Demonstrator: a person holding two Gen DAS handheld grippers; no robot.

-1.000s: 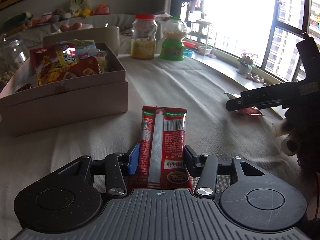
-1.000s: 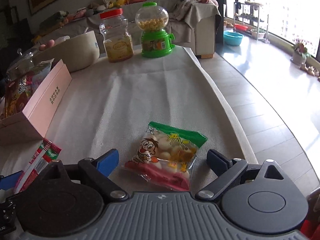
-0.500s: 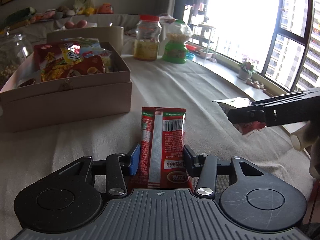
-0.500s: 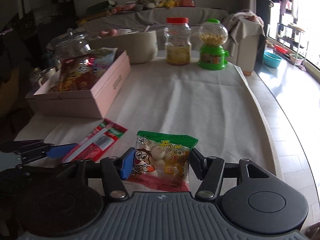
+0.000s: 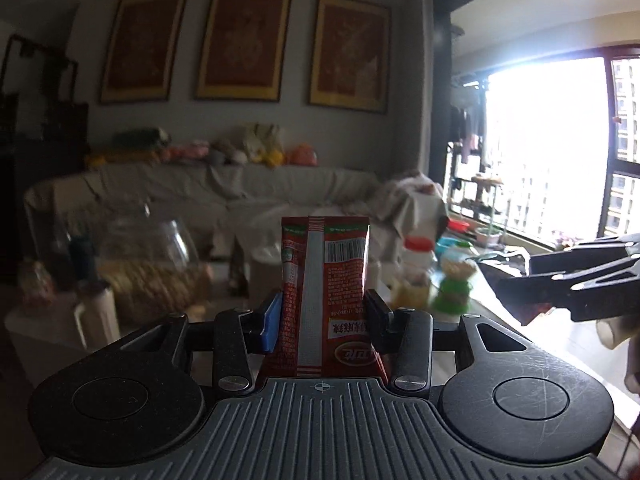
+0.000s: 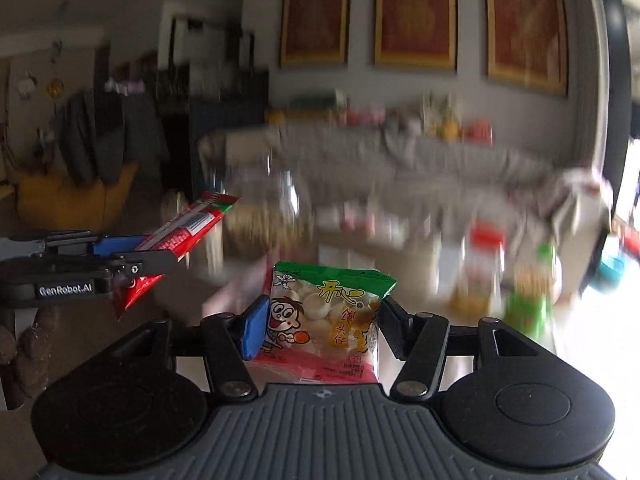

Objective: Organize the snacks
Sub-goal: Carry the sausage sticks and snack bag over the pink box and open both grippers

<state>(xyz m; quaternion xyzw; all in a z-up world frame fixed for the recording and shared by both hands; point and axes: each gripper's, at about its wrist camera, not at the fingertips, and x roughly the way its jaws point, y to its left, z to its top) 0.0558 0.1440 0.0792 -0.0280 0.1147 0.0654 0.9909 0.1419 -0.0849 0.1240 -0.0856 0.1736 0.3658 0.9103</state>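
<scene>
My left gripper (image 5: pixel 323 314) is shut on a red snack packet (image 5: pixel 325 280) with a silver seam and barcode, held up in the air. It also shows at the left of the right wrist view (image 6: pixel 188 232). My right gripper (image 6: pixel 320 320) is shut on a clear bag of round biscuits (image 6: pixel 326 320) with a green top and cartoon face, also lifted. The right gripper shows from the side at the right of the left wrist view (image 5: pixel 568 288). The pink snack box is out of view.
A glass jar (image 5: pixel 148 264) stands at the left. A red-capped jar (image 5: pixel 416 276) and a green candy dispenser (image 5: pixel 454 284) stand at the far end of the table. A covered sofa (image 5: pixel 240 188) runs along the back wall. Both views are motion-blurred.
Both grippers have risen and tilted up from the table with their packets. The right gripper closed on the biscuit bag. The table and pink box dropped out of view.
</scene>
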